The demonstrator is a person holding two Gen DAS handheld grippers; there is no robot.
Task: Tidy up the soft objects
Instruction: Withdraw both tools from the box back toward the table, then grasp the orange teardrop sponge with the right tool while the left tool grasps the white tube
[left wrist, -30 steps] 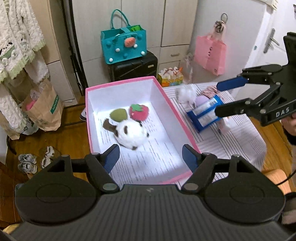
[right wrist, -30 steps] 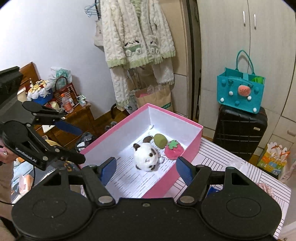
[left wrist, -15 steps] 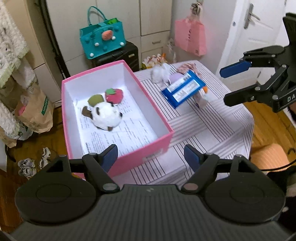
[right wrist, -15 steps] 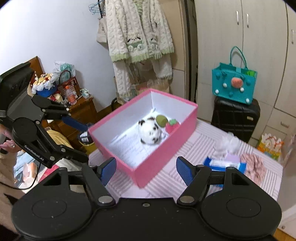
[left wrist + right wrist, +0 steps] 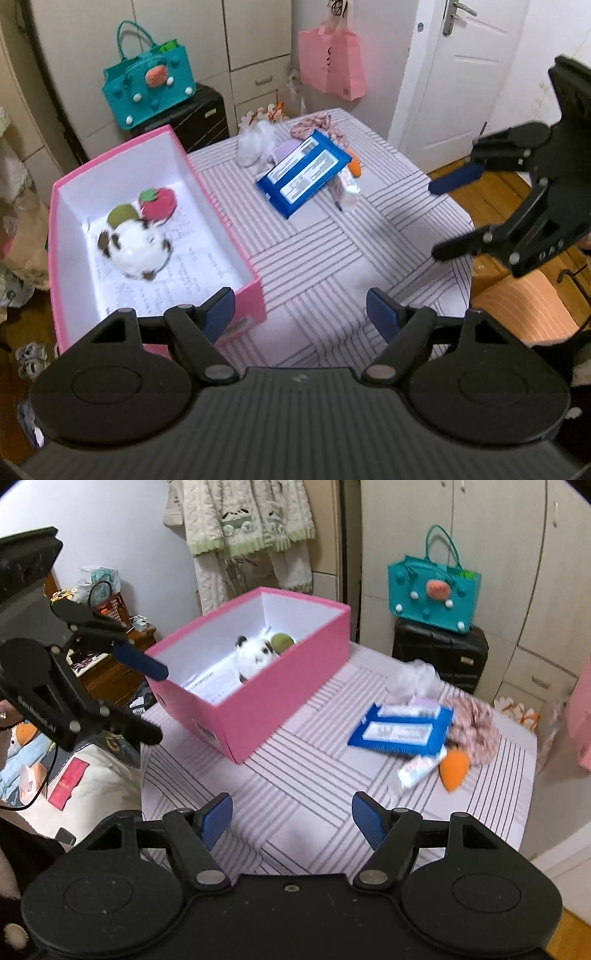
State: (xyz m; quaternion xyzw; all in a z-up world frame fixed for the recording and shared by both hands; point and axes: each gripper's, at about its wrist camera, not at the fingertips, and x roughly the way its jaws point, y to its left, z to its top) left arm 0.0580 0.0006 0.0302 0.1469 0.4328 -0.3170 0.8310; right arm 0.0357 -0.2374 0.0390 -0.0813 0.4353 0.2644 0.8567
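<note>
Both grippers swing off the box toward the leftover pile

Left view: left gripper (image 5: 301, 308) empty, jaws apart, now over the striped cloth (image 5: 317, 254) — box (image 5: 236, 229) slid left. Right view: right gripper (image 5: 291, 821) apart, empty; pile beside blue packet (image 5: 402, 733) next, three plush toys (image 5: 256, 655) boxed.

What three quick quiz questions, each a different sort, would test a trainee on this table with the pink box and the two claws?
1. True or false: the panda plush lies inside the pink box.
2. Which lies on the striped tablecloth, outside the box? A) strawberry plush B) blue packet C) green plush
3. Fill in: both the left claw and the right claw stand ____ and hold nothing.

Key: 1 true; 2 B; 3 open.
</note>
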